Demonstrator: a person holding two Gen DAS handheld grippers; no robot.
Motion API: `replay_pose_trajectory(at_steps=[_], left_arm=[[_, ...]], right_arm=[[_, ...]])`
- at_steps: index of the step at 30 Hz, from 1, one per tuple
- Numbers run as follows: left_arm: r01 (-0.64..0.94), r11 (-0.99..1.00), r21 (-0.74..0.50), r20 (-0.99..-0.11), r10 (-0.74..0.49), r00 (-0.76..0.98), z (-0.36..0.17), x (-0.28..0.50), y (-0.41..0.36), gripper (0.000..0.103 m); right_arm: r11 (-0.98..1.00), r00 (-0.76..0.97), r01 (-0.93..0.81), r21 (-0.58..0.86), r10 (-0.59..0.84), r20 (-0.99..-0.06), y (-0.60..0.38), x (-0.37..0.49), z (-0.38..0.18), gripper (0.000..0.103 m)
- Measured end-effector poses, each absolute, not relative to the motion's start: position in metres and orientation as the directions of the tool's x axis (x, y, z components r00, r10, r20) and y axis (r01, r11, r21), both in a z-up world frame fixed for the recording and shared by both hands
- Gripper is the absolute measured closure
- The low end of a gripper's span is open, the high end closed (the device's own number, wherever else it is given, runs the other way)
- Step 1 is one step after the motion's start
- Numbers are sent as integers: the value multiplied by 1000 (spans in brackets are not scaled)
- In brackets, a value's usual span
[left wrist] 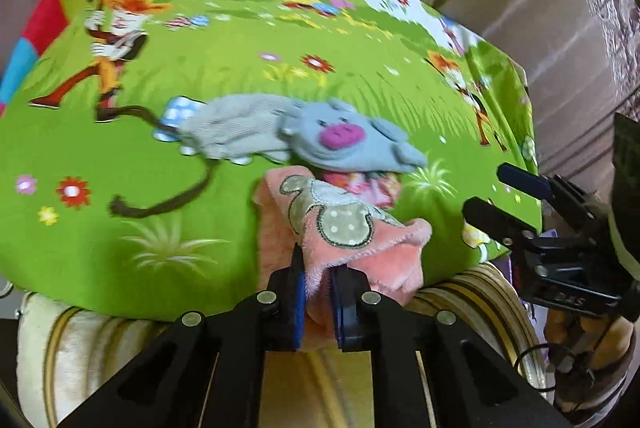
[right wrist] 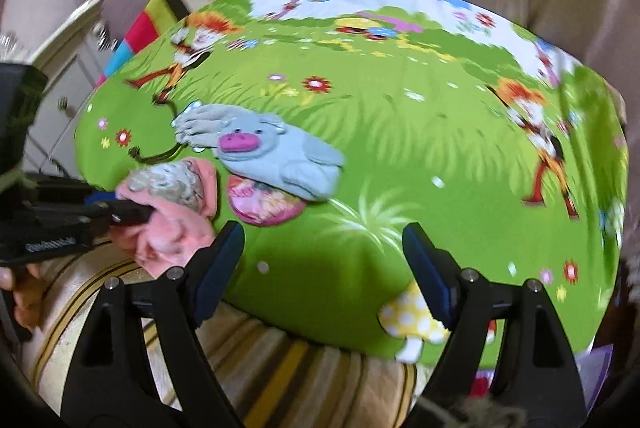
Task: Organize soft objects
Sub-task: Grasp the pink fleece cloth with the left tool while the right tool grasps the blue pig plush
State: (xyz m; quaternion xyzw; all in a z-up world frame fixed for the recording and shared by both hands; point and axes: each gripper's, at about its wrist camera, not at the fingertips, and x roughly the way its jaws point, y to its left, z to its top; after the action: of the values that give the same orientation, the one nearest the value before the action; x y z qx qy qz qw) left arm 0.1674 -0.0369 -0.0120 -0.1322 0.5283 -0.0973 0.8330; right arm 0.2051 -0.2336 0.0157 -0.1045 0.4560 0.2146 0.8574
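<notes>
A pink plush cloth [left wrist: 352,240] with a spotted mouse appliqué lies bunched at the near edge of a green cartoon-print sheet [left wrist: 240,68], at six o'clock in the left wrist view. The left gripper [left wrist: 318,292] is clamped on its near fold, fabric bulging between the jaws. It looks light, limp and fuzzy, so it will likely sag and trail; a pinch on a thick fold should hold better than a single layer. At twelve o'clock from it sits a grey pig-faced sock [left wrist: 340,140], partly covering a small pink patterned pouch [right wrist: 264,206]. A brown cord [left wrist: 160,204] curls at nine o'clock. The right gripper [right wrist: 324,256] hovers at three o'clock, jaws spread wide, holding nothing.
</notes>
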Motion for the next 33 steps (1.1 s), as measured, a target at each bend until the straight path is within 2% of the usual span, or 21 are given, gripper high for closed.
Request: replay_pose_trajectory(at_steps=[8,12,17,28,31,33], left_arm=[[-44,953,-299,-838,-240,490,-9,162,-2,92],[-55,948,-314,-837,-248,488,-13,164,3,92],[-60,944,-324,-839,-257,479,-19,167,4,92],[-77,932,-355,-841,-283,461,-30,176,8,92],[-78,929,-361,-840,-288,460,-32,178,8,92],[-80,927,-367,-839,-293,459,-33,179,9,92]], right_arm=[[793,450,-609,-19,326,-831,-196,235,4,18],[728,397,-685,-21,350,-848,-182,250,-7,18],[635,268,-769,71,422,-866,-174,273,-22,17],[519,185,-853,55,400,-898,-151,295,-49,14],[525,161,-846,96,423,-892,-151,301,-53,14],[539,151,-833,124,437,-887,-153,304,-55,18]])
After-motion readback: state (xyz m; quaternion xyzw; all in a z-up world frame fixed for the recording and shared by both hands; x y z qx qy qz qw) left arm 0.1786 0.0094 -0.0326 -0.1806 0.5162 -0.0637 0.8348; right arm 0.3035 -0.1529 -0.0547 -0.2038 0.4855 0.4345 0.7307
